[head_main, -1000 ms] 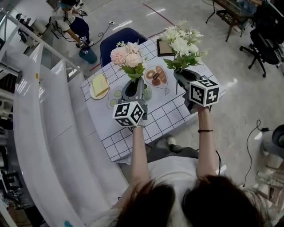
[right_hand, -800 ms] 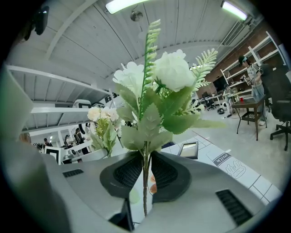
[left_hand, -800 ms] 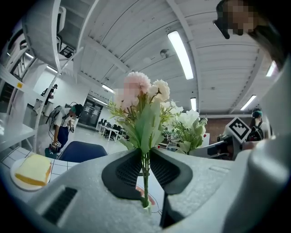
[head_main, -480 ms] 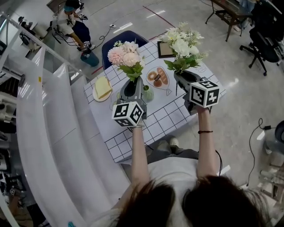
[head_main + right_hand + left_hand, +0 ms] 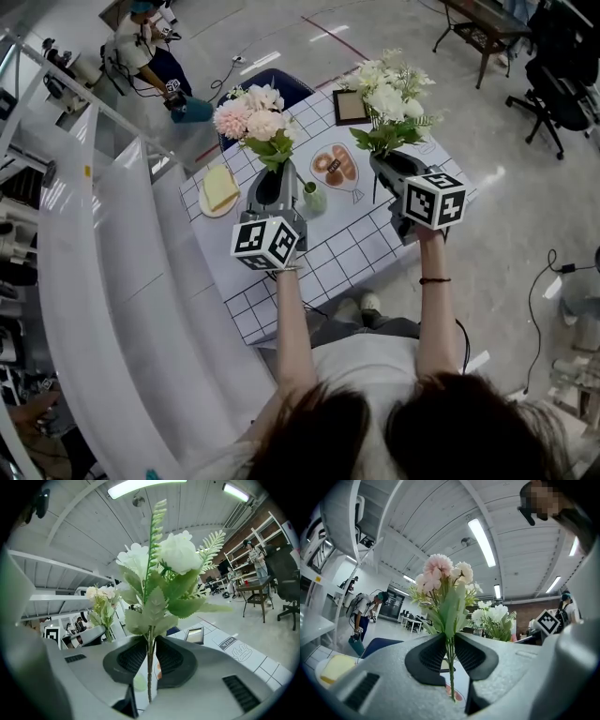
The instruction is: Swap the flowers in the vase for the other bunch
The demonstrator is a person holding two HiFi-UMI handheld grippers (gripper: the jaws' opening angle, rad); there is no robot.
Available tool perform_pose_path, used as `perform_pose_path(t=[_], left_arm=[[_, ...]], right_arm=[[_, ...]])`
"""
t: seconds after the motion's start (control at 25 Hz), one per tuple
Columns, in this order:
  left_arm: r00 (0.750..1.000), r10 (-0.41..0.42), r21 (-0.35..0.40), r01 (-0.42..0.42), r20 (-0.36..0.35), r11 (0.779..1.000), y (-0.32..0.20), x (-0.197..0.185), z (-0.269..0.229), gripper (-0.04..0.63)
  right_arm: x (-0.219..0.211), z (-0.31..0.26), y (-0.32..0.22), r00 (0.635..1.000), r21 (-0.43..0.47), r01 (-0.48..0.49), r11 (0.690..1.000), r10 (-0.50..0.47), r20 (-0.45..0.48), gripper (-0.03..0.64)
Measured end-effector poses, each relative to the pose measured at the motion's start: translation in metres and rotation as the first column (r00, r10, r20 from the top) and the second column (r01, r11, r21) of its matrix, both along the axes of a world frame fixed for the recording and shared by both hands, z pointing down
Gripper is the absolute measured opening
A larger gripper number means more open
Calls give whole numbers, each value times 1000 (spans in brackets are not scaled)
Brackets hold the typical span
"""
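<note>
My left gripper [image 5: 275, 180] is shut on the stems of a pink flower bunch [image 5: 247, 116] and holds it upright above the table. In the left gripper view its jaws [image 5: 450, 651] pinch the thin green stems below the pink bunch [image 5: 443, 576]. My right gripper [image 5: 387, 159] is shut on the stems of a white flower bunch [image 5: 385, 90], also upright; the right gripper view shows the stems clamped [image 5: 150, 657] under the white bunch [image 5: 161, 559]. A small green vase [image 5: 314, 198] stands on the table between the two grippers, with no flowers in it.
The table [image 5: 352, 239] has a white checked cloth. On it lie a plate with yellow bread [image 5: 217, 187], a fish-shaped plate with pastries [image 5: 336, 165] and a dark picture frame [image 5: 351, 106]. A blue chair [image 5: 274, 79] stands behind it. White shelving [image 5: 103, 281] runs along the left.
My left gripper has risen with the pink bunch, which now sits higher and further left in the head view. The right gripper and white bunch have stayed put.
</note>
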State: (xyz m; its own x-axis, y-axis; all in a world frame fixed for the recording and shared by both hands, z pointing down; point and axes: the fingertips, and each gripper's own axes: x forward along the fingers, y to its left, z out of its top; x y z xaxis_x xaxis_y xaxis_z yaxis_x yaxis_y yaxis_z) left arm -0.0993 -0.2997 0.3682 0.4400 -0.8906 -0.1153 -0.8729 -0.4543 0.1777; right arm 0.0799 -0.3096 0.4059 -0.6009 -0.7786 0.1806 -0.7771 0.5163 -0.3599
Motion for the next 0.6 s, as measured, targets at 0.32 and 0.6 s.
perform_pose_path(t=[0.32,0.6], left_arm=[[1000,-13,39,13,-12,999,8,-17,-16,64],[999,-38,45,38,2,998,16,-26,-19,64]], right_arm=[[-11,-1,2,1000,7,4,1000,-4,9,58],[-17,-1,2,1000,11,22,1000,-23,18,58]])
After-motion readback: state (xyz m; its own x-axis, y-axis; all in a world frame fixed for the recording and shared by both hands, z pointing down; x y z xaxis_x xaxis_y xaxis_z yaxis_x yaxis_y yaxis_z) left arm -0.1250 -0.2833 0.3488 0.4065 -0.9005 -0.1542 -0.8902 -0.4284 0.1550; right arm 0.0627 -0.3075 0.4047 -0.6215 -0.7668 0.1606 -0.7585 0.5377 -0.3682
